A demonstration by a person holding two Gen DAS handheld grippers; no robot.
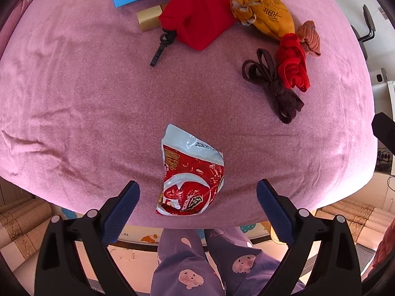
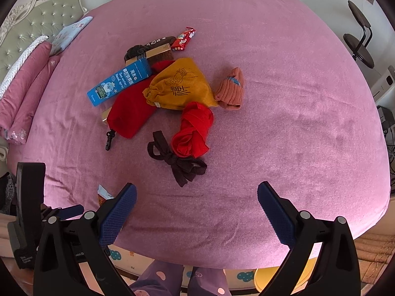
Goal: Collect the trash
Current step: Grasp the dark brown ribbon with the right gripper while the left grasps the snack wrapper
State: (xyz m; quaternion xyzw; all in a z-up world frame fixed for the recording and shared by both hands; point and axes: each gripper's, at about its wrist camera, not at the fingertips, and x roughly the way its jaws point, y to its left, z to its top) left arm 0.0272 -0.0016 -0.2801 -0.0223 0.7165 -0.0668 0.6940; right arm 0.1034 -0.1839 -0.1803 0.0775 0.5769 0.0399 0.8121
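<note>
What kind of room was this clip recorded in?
Most likely a home bedroom. The work surface is a bed under a pink sheet, with a tufted headboard and pillows at its far end. A chair stands beside it, and socks, pouches and snack wrappers lie scattered on the sheet.

Both grippers, left gripper (image 1: 198, 198) and right gripper (image 2: 197, 199): black frames, silver rivets, blue ridged finger pads (image 1: 121, 209); person's purple trousers (image 1: 197, 266) (pale cartoon prints).
</note>
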